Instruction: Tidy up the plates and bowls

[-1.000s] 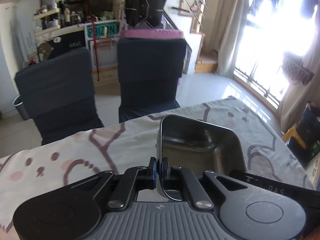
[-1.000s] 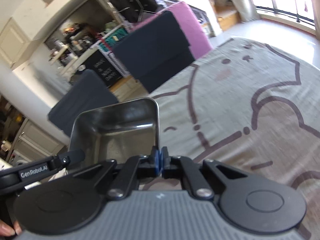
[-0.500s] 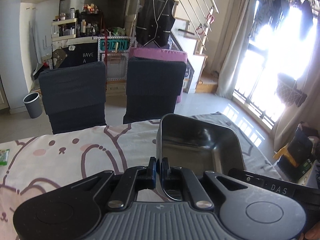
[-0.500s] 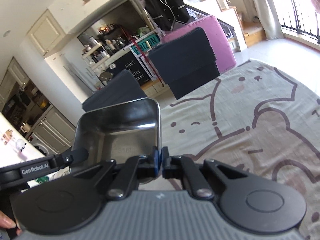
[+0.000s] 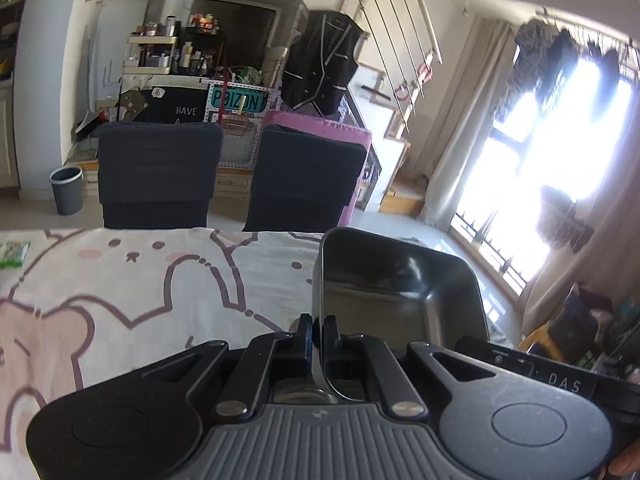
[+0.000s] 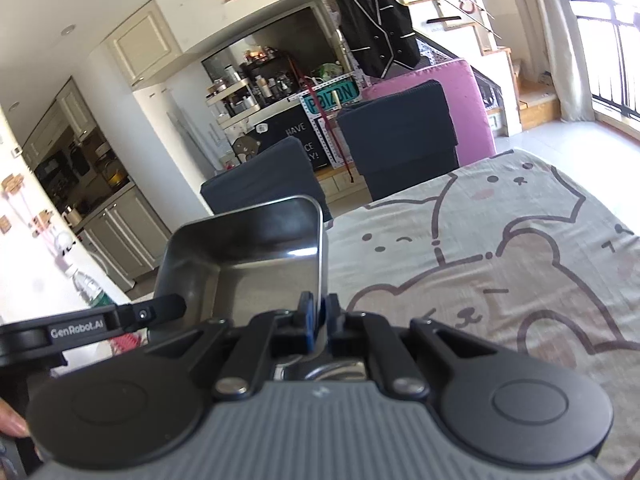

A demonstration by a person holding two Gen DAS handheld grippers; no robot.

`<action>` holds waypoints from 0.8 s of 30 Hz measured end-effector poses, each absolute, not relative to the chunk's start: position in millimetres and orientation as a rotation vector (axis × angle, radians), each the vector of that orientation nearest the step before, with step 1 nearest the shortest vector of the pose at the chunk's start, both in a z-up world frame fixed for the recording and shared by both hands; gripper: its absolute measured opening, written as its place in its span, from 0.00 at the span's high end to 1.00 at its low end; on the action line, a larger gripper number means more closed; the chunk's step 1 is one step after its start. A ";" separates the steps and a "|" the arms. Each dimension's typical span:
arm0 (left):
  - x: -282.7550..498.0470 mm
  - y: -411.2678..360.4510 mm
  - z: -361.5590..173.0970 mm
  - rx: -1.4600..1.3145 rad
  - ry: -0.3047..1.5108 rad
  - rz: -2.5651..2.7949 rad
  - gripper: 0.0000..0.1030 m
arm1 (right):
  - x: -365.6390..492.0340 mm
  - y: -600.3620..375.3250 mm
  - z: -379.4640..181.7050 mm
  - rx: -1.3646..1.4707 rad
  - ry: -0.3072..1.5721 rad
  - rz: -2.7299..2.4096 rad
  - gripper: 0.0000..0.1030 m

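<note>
Left wrist view: the left gripper (image 5: 318, 330) is clenched on the left rim of a rectangular stainless-steel tray (image 5: 400, 300), its two fingers pinching the thin metal wall between them. The tray is held above the table (image 5: 140, 280), which is covered by a cloth printed with cartoon bear and rabbit outlines. The tray's open face is turned toward the camera, and its interior mirrors the room. At lower right, the black body of the other tool, lettered "DAS", reaches in toward the tray's right side. Beyond the table edge stand two dark-covered chairs (image 5: 160, 176), with a grey waste bin (image 5: 67, 190) on the floor to their left. A green packet (image 5: 14, 254) lies at the table's left edge.

Right wrist view: the right gripper (image 6: 318, 316) is likewise closed on the same tray (image 6: 248, 252), here gripping its right rim. The left gripper's black body, lettered "GenRobot.AI", enters from the left and meets the tray's opposite rim. The tray thus hangs between both tools, clear of the cloth-covered table (image 6: 520, 260). Behind it are the chairs (image 6: 400, 140) and a cluttered shelf unit (image 6: 256, 84).
</note>
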State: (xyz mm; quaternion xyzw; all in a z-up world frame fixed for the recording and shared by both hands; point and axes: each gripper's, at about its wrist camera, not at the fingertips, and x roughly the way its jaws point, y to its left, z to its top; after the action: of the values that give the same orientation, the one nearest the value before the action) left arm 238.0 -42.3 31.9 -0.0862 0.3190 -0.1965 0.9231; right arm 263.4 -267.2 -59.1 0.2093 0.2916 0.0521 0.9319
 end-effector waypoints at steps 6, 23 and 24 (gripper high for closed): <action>214.1 -34.2 28.4 -0.232 0.636 -0.399 0.95 | 247.3 -264.6 -57.6 0.397 0.575 0.135 0.93; 196.3 -74.6 -19.8 -0.318 0.756 -0.539 0.91 | 209.0 -303.5 -69.9 0.352 0.569 0.072 0.92; 196.6 -78.5 -23.2 -0.314 0.769 -0.545 0.92 | 207.5 -304.6 -70.2 0.348 0.570 0.063 0.91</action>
State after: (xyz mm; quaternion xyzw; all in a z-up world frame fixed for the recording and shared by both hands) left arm 196.6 -78.5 -23.2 -0.1508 0.3687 -0.2615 0.8792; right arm 207.4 -304.6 -70.2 0.1706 0.2797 0.0310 0.9443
